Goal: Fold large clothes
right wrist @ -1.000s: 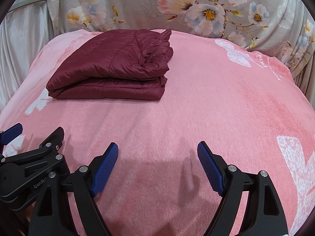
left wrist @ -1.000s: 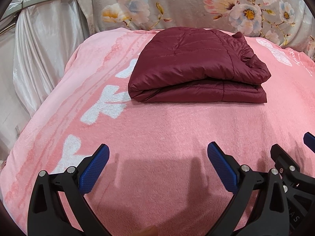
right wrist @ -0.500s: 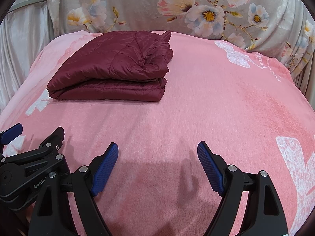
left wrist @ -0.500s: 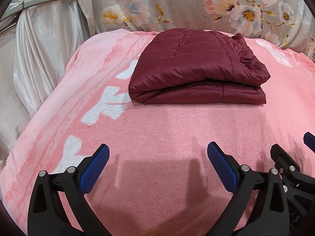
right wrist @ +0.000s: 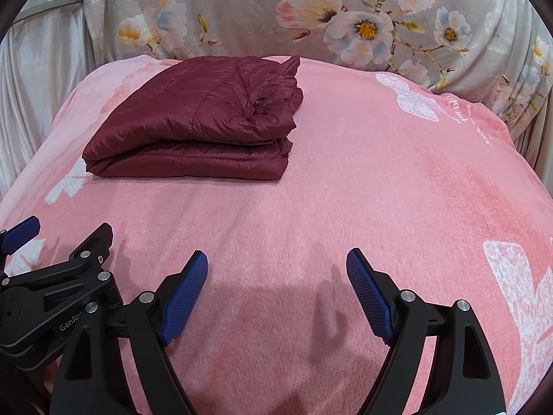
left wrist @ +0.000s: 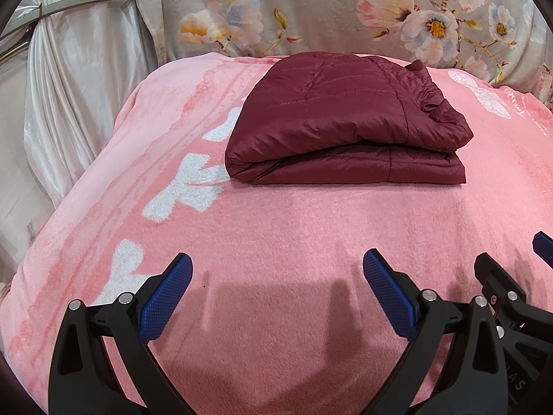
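Jacket [left wrist: 345, 128], one maroon quilted piece, lies folded in a compact stack toward the far side of the pink blanket [left wrist: 293, 235] on the bed, so the folding looks finished. Two tools hang back over bare blanket: left hand-held gripper [left wrist: 276, 297] and right hand-held gripper [right wrist: 276, 294], both spread wide and empty, well apart from it.

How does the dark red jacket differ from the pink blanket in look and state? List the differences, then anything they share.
The jacket is plain dark red, shiny and quilted; the blanket is pink, fuzzy and patterned with white shapes. The jacket is folded into a compact stack; the blanket is spread flat beneath it. Both are soft fabric, and neither is touched by a gripper.
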Available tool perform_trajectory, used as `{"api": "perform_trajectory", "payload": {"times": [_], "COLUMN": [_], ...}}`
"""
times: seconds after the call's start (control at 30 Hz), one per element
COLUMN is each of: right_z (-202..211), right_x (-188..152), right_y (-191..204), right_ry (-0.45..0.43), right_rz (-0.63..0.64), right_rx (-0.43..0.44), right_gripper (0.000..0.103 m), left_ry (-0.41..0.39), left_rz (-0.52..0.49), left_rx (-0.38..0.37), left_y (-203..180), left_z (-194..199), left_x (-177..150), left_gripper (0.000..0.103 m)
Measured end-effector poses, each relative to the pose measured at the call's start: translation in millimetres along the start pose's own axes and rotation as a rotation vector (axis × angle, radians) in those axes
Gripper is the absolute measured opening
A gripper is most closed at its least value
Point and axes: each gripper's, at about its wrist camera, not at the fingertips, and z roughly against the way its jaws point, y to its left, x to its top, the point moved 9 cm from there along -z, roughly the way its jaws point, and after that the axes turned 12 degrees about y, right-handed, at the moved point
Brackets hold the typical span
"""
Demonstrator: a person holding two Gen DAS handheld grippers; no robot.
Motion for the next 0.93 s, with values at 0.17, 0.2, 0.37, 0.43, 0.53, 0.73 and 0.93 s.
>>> {"api": "perform_trajectory", "payload": {"times": [0.17, 0.2, 0.37, 0.43, 0.53, 0.73, 0.93], "right_z": [1.3, 1.3, 1.3, 2.0, 2.9, 3.2, 3.2], "right_x": [2.0, 1.0, 1.2, 1.8, 3.2, 4.7, 3.1], "right_y": [-0.5, -0.4, -0.8, -1.1, -1.4, -1.8, 2.2], "right_ry": [-0.002, -0.002, -0.003, -0.003, -0.006, -0.01, -0.016], "right_rz": [0.0, 0.0, 0.0, 0.0, 0.0, 0.004, 0.003], "right_rx": [-0.001, -0.001, -0.001, -0.002, -0.004, -0.011, -0.02], "right_gripper": [0.08, 0.08, 0.08, 0.08, 0.08, 0.08, 0.08], "left_ry": [-0.006, -0.007, -0.011, -0.014, -0.014, -0.011, -0.009], "left_rz": [-0.001, -0.002, -0.004, -0.007, -0.006, -0.005, -0.005], "left_rx": [0.004, 0.004, 0.002, 0.0, 0.0, 0.01, 0.01], "left_y": [0.8, 0.9, -1.1, -2.1, -2.4, -2.0, -4.2], "left_z": [2.1, 2.4, 4.3, 5.0, 5.1, 4.7, 4.0], "left_x": [3.3, 4.5, 3.9, 4.1, 3.9, 3.4, 3.1], "left_gripper": [0.096, 0.096, 0.094, 0.093, 0.093, 0.093, 0.092]}}
